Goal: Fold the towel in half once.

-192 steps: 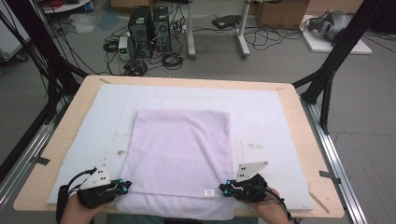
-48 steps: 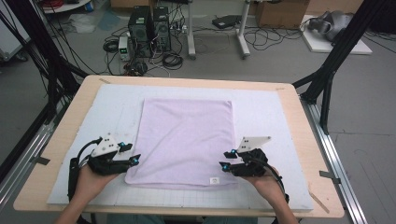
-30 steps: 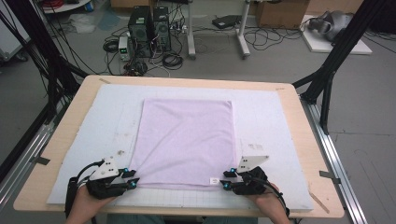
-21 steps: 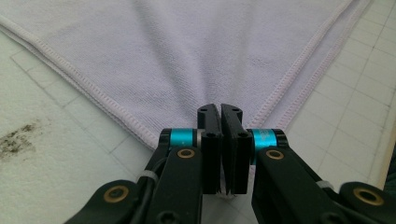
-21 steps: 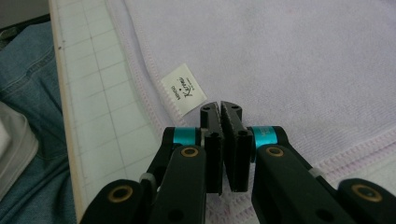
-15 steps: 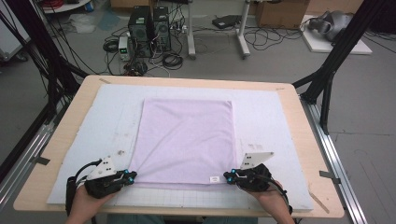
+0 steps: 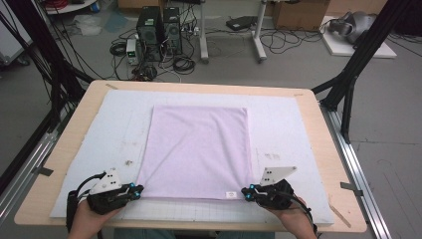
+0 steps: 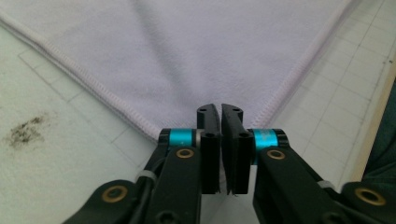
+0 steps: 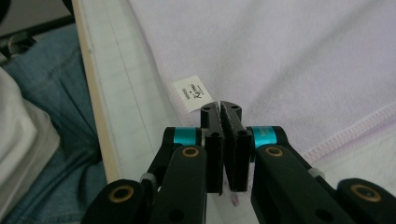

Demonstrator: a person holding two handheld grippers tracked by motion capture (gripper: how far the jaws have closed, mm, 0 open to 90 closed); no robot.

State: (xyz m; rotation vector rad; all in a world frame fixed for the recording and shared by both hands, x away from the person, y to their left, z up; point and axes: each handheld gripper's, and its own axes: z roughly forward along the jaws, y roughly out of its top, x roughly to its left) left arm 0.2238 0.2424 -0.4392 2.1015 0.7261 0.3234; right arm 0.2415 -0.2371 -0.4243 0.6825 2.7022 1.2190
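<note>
Small white sewn-in label (image 9: 192, 93) at the hem of the lilac cloth (image 9: 289, 60), near one corner: dark print in two short lines, too small and blurred to read; no other legible text.

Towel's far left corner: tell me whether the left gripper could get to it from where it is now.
Probably yes. The left gripper sits shut at the near left corner of the towel, and only flat cloth and bare mat lie between it and the far left corner; it would be a long forward reach.

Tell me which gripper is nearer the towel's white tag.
Right. The right gripper sits at the near right corner, right beside the tag on the towel; the left gripper is at the opposite near corner.
</note>
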